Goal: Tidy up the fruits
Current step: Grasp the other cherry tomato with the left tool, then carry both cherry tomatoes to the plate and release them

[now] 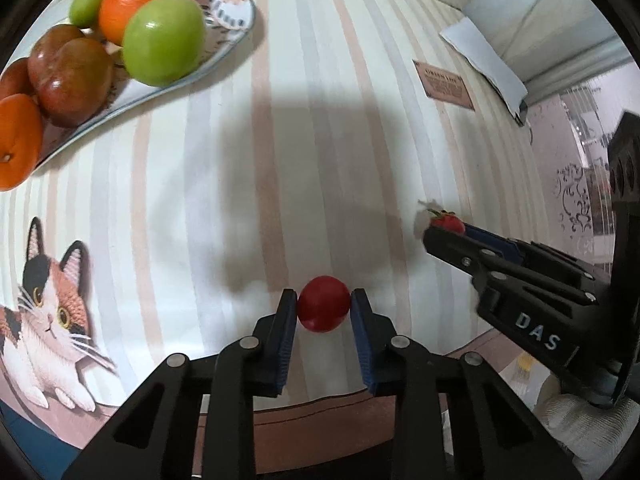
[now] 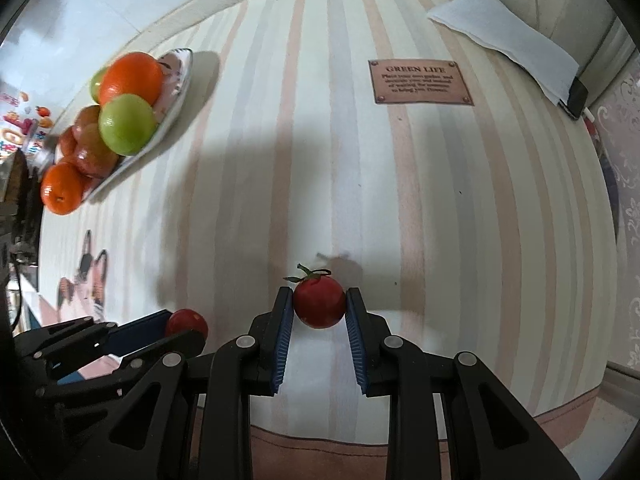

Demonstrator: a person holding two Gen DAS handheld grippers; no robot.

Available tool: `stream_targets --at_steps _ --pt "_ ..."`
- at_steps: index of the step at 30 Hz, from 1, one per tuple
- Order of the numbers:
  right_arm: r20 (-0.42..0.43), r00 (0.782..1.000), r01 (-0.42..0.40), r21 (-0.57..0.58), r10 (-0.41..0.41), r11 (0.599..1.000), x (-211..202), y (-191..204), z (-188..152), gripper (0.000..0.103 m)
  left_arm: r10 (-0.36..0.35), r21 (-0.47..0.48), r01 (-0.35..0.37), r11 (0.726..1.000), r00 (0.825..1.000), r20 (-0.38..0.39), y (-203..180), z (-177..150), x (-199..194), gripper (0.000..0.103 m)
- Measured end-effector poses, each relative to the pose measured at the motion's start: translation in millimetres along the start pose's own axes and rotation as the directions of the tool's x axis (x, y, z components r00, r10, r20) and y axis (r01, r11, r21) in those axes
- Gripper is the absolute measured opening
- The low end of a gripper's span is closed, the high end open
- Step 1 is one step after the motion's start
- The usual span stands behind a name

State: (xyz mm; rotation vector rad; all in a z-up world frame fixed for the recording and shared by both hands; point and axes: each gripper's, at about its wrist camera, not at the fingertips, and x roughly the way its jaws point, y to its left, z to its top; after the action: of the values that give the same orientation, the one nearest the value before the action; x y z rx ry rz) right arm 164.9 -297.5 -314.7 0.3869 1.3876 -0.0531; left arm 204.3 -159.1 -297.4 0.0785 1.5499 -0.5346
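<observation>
My left wrist camera looks steeply down along its own fingers, close over the striped tablecloth. My right wrist camera does likewise from just beside it. Both views share the fruit plate at upper left and the brown label.

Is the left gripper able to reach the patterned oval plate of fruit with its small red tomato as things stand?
Probably yes. The left gripper is shut on the small red tomato, and only bare striped tablecloth lies between it and the patterned oval plate. The right gripper is on the other side.
</observation>
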Motion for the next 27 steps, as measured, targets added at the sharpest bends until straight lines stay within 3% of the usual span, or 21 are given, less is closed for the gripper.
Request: stream_targets --at_steps 6,15,21,24,27 --pt "0.031 0.995 -0.095 -0.007 0.095 0.995 -21.7 -4.6 15.0 0.029 -0.039 -0.108 0.043 0.993 0.998 0.039 23.7 6.6 -34.5 0.025" --pt "0.031 0.975 -0.217 -0.09 0.221 0.972 -33.0 15.0 67.0 0.028 -0.027 -0.211 0.068 0.975 0.982 0.188 33.5 43.3 -98.8 0.025" --pt "0.04 0.953 -0.291 -0.174 0.302 0.941 -23.1 47.6 128.4 0.028 -0.016 -0.234 0.07 0.97 0.974 0.227 44.8 103.8 -121.4 0.025" --pt "0.02 0.941 -0.327 -0.192 0.337 0.925 -8.5 63.8 154.4 0.028 0.026 -0.213 0.02 0.977 0.977 0.21 47.9 145.3 -119.8 0.025" --pt "-0.023 0.927 -0.373 -0.172 0.375 0.912 12.5 77.1 174.7 0.028 0.058 -0.198 -0.029 0.98 0.989 0.138 55.7 184.5 -102.8 0.025"
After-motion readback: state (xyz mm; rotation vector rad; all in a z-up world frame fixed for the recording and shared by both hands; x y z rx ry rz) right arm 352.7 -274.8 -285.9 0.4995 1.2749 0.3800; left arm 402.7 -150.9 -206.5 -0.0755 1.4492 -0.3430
